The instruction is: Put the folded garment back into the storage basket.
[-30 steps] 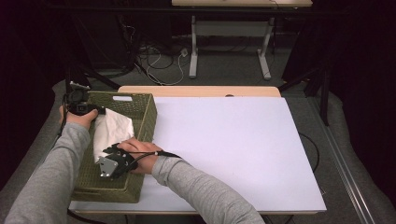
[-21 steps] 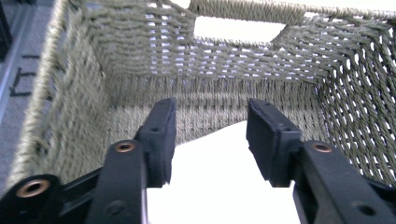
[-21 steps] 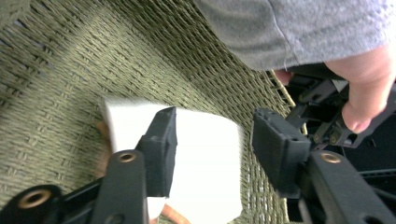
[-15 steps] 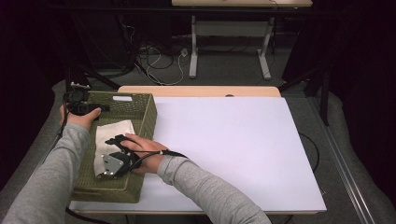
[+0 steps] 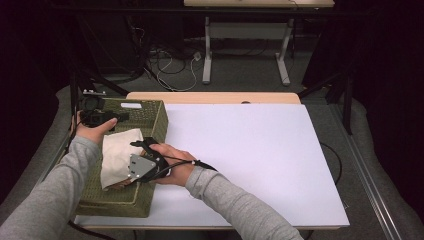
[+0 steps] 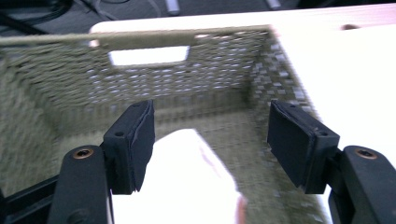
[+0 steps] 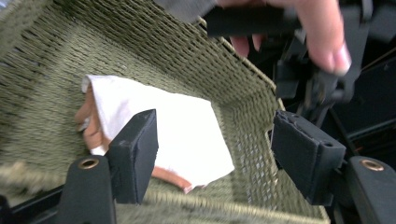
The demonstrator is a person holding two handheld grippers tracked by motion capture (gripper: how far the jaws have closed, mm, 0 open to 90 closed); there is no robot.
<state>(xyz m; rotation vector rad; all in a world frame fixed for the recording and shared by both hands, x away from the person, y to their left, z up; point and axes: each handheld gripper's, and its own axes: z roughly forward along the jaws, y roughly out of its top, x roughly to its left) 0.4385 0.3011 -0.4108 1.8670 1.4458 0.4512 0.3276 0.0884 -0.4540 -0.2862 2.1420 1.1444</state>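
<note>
The green woven basket [image 5: 150,117] sat at the left edge of the white table [image 5: 260,165] and served as the landmark. Over its far left corner hovered the left gripper [image 5: 117,116], its jaws having just been opening, spread wide with nothing pressed between the pads. Inside the basket lay the folded white cloth [image 5: 117,152], with something pinkish-brown peeking from under its edge, on the woven floor. Above the basket's right wall, the right gripper [image 5: 142,145] had likewise just been opening, released and clear of the cloth below.
</note>
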